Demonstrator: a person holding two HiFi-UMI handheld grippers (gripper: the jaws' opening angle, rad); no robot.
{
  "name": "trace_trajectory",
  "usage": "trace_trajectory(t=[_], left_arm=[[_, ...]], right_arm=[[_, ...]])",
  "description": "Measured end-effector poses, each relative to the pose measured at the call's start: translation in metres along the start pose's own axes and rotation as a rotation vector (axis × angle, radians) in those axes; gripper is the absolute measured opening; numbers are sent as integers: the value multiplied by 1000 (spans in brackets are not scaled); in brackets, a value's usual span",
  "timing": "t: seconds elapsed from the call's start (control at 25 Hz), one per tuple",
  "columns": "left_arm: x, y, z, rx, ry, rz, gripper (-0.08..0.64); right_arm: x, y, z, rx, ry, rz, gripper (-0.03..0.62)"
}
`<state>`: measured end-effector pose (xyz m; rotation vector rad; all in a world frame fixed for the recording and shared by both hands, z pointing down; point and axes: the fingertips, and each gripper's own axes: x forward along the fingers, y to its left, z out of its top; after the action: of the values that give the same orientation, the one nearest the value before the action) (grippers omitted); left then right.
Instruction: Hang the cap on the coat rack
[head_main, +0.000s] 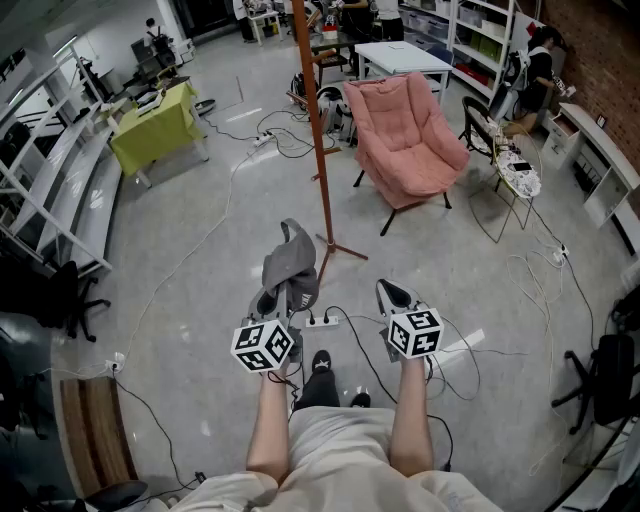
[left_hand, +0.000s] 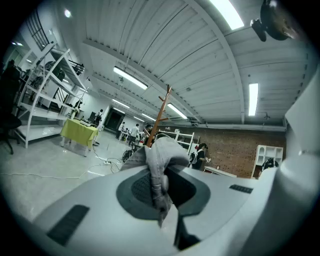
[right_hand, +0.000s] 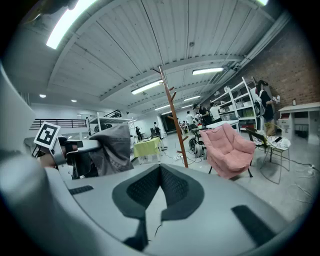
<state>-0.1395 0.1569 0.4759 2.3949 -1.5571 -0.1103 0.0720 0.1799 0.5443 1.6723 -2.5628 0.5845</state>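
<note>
Your left hand-held gripper (head_main: 278, 303) pinches the soft grey fabric cap (head_main: 290, 262), aloft before you; the right hand-held gripper (head_main: 392, 292) is closed, empty. Carrying step: next, approach the tall brown wooden coat rack (head_main: 314, 120) and lift the cap onto a peg.

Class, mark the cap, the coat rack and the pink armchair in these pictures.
cap (head_main: 292, 262), head view, on its grey fabric.
coat rack (head_main: 313, 120), head view, on its brown pole.
pink armchair (head_main: 405, 135), head view, on its back cushion.
</note>
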Motion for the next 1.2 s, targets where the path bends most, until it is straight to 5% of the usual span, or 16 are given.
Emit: trace_trajectory(t=[0.64,1.2], left_arm=[[10,21,4,-7,-10,38,28],[154,93,16,-102,-1,106,28]], right_arm=[[14,-15,6,83,-52,46,5],[126,-103,26,101,41,-1,5]])
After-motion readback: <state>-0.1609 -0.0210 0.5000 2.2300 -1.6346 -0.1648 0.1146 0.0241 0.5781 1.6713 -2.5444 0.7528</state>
